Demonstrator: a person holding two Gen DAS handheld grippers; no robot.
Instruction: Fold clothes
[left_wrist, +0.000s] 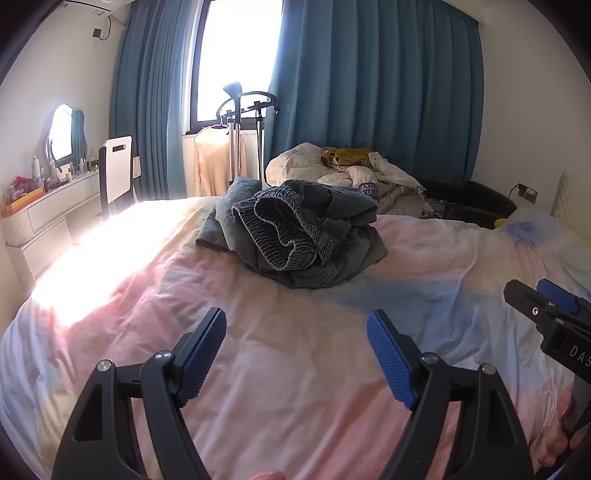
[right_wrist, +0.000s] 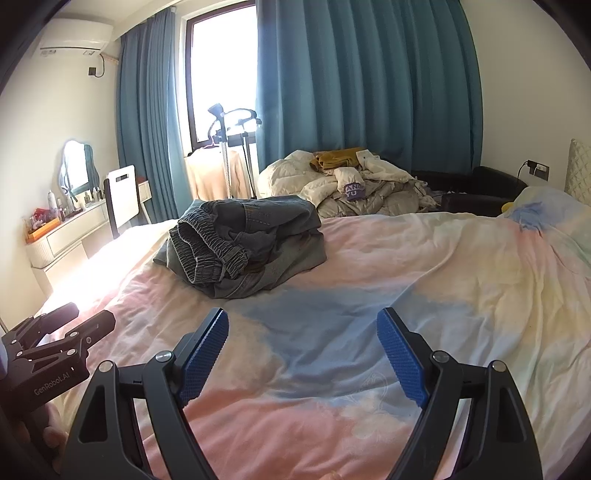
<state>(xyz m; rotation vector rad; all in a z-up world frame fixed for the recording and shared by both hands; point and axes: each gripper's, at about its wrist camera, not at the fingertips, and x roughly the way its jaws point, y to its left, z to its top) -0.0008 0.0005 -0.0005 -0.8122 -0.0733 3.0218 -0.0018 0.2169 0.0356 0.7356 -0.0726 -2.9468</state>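
- Crumpled grey-blue denim trousers with a ruched elastic waistband (left_wrist: 295, 236) lie in a heap on the bed, toward its far side, left of centre in the right wrist view.
- Pastel pink, blue and cream tie-dye duvet (left_wrist: 295, 369) covers the bed; its near part is bare beneath both tools.
- Left gripper (left_wrist: 295, 341), black with blue ribbed pads, hovers over the near duvet, jaws spread wide, nothing between them, well short of the trousers.
- Right gripper (right_wrist: 302, 341), same build, hovers to the right of the left one, jaws equally wide and empty.
- Pile of cream quilted bedding with a mustard garment (right_wrist: 332, 177) sits beyond the bed's far edge.
- Teal pleated curtains (right_wrist: 369, 81) flank a bright window (right_wrist: 221, 74).
- White dressing table with an oval mirror (left_wrist: 55, 206) stands at far left.
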